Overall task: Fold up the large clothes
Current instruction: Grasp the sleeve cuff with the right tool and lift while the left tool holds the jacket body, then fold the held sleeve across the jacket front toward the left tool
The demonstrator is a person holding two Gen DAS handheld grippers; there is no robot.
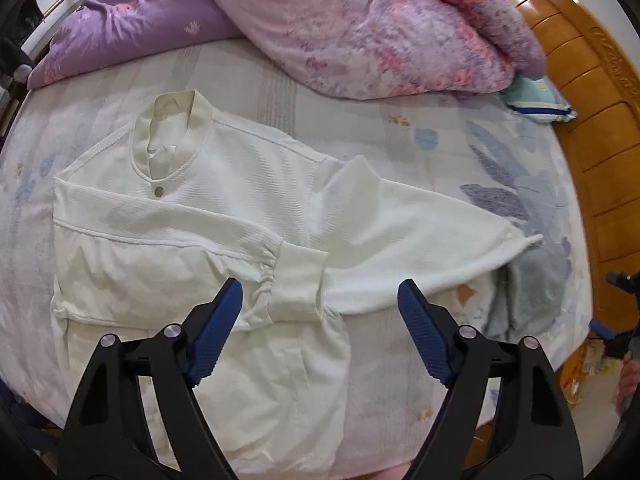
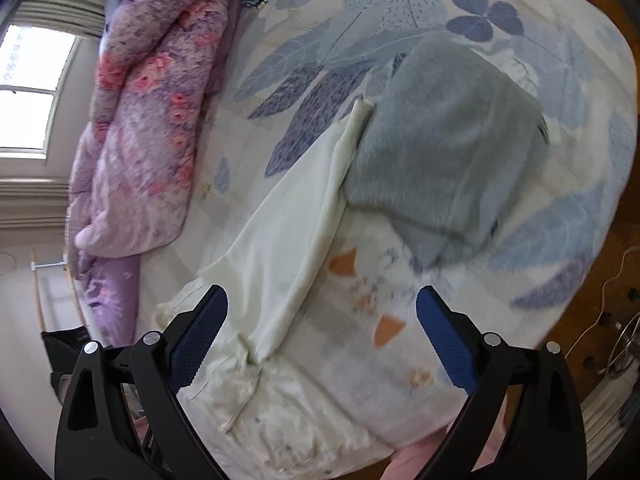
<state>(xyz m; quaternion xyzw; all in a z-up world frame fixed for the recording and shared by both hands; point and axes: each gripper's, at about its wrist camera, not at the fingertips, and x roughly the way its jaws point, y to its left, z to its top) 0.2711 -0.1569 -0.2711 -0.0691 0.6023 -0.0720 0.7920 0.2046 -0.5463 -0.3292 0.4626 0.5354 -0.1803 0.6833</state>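
we hold both grippers, left (image 1: 320, 296) and right (image 2: 322, 312), jaws wide and empty, over the white jacket (image 1: 224, 216) on the bed (image 1: 400, 128).

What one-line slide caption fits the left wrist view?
Open left gripper above a white jacket spread on the bed, one sleeve folded across, the other outstretched.

A white jacket (image 1: 192, 216) with a stand-up collar and one snap button lies flat, front up, on the bed. Its left sleeve is folded across the chest, cuff near the middle. The right sleeve (image 2: 296, 216) stretches out sideways, its end touching a grey garment.
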